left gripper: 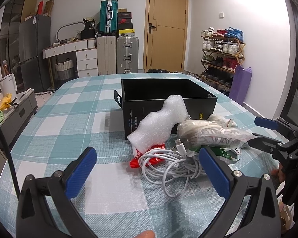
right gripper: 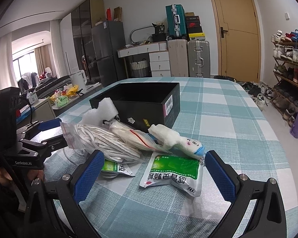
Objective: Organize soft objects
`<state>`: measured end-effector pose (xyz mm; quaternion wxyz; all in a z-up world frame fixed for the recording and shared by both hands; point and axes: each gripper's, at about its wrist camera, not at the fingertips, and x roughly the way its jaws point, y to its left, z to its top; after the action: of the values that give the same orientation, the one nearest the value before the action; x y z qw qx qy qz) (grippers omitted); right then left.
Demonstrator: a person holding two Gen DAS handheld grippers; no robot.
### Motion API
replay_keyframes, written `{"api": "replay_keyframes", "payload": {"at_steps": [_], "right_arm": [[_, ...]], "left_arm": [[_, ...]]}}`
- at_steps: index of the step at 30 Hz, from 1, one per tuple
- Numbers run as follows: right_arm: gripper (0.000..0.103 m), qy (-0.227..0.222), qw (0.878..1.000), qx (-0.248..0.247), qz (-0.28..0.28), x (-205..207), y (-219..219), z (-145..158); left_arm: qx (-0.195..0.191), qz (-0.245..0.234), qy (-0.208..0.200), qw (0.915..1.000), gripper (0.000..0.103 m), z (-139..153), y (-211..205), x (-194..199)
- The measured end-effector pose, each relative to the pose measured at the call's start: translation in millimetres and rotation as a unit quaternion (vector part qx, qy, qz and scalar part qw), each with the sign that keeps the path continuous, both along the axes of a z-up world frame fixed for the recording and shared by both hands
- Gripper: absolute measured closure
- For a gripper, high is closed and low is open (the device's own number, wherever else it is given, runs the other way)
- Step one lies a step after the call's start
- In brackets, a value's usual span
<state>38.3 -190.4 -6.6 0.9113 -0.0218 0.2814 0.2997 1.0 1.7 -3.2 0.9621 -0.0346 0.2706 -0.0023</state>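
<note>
A pile lies in front of an open black box. It holds a white foam piece, a bagged white rope bundle, a coiled white cable, a red packet, green sachets and a small white plush toy. My left gripper is open and empty, just short of the cable. My right gripper is open and empty, its blue pads either side of the green sachet. It also shows at the right edge of the left wrist view.
The checked teal tablecloth covers the table. Beyond it stand suitcases, a white desk, a door and a shoe rack. The left gripper shows in the right wrist view.
</note>
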Motion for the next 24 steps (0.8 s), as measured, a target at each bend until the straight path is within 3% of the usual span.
{"api": "replay_keyframes", "payload": {"at_steps": [10,14,24], "right_arm": [[0.000,0.004,1.000,-0.022,-0.006,-1,-1,2],[0.000,0.035,0.999,-0.025,-0.006,8,-2,-4],[0.000,0.078,0.992,-0.086,-0.041,23,4,-17]], "left_arm": [[-0.003,0.003,-0.003,1.0000,0.000,0,3,-2],[0.001,0.004,-0.004,1.0000,0.000,1,4,-3],[-0.013,0.011,0.007,0.9998,0.000,4,11,1]]}}
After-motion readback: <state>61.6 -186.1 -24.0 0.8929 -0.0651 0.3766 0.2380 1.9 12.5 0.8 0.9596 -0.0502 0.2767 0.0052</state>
